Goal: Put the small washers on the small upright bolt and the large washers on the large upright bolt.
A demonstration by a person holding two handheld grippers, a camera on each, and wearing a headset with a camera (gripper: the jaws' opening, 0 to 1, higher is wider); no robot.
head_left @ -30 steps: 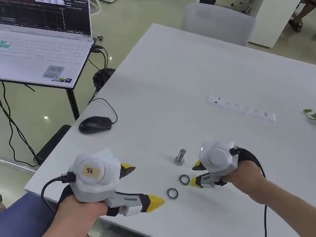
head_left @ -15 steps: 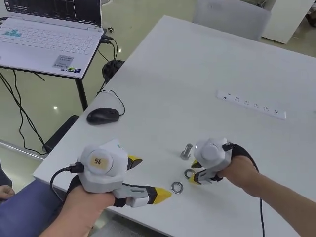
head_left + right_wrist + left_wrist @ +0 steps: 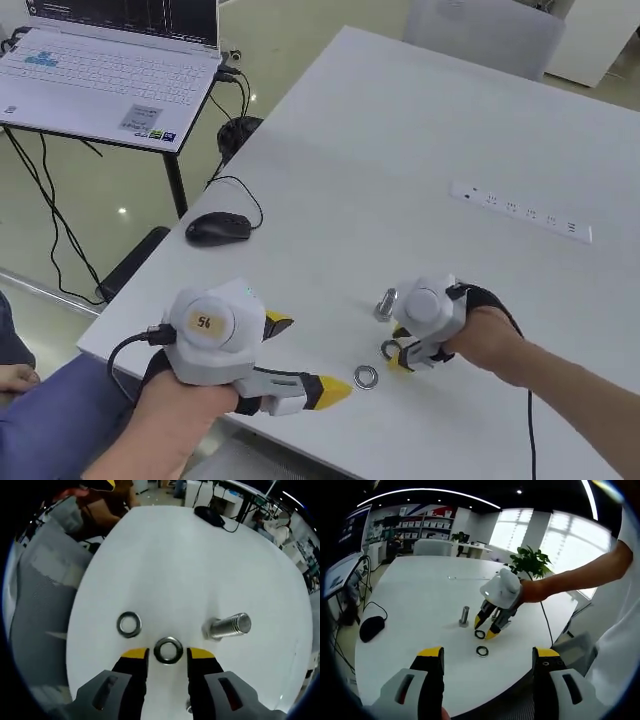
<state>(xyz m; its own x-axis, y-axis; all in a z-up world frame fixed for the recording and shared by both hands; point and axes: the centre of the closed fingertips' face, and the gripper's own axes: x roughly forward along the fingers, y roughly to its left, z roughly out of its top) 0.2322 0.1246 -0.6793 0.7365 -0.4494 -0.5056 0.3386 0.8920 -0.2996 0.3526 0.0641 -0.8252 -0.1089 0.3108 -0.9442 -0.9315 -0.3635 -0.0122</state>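
Note:
A steel upright bolt (image 3: 385,303) stands near the table's front edge, and two washers lie flat by it. One washer (image 3: 168,650) lies on the table between the tips of my open right gripper (image 3: 168,654), its jaws standing close on either side. The other washer (image 3: 129,624) lies free beside it, and the bolt (image 3: 227,626) is just beyond. In the head view the right gripper (image 3: 400,348) points down at its washer (image 3: 390,349). My left gripper (image 3: 300,357) hovers open and holds nothing, short of the free washer (image 3: 366,377). From the left gripper (image 3: 489,653), that washer (image 3: 482,651) lies just ahead.
A black mouse (image 3: 218,228) with its cable lies at the table's left edge. A white power strip (image 3: 520,210) lies further back on the right. An open laptop (image 3: 100,70) sits on a side stand to the left, and a grey chair (image 3: 475,30) stands behind the table.
My right gripper has moved onto the nearer washer, so its tips now straddle it. The left gripper has stayed about where it was. The head camera has shifted.

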